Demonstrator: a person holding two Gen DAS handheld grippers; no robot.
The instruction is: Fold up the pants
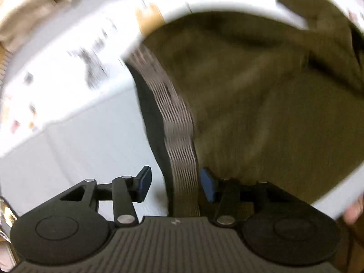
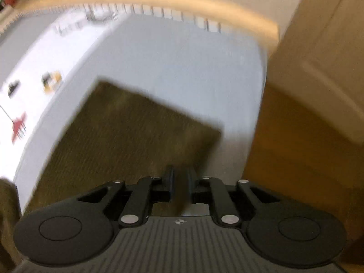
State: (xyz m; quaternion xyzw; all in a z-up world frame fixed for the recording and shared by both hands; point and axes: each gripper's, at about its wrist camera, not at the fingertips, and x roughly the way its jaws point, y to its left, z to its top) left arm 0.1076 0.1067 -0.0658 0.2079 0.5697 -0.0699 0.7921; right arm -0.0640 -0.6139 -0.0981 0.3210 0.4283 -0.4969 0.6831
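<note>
- White worktop (image 1: 75, 141) is carrying the olive pants (image 1: 261, 104); printed marks are showing along its far edge, and both views are blurring with motion.
- Left hand-held gripper (image 1: 175, 182) is standing wide apart, its blue pads (image 1: 208, 185) flanking the striped waistband (image 1: 179, 141) without pinching it; the band is running up between the fingers.
- Right hand-held gripper (image 2: 179, 182) is pinching narrowly on a fold of pants fabric, with a flat leg panel (image 2: 127, 136) stretching ahead over the worktop near its right edge.
- Judging by this, a fold is under way: the right side is carrying cloth while the left is lining up on the waistband.
- Next, the left probably needs closing on the band, then both moving together, keeping edges even.
</note>
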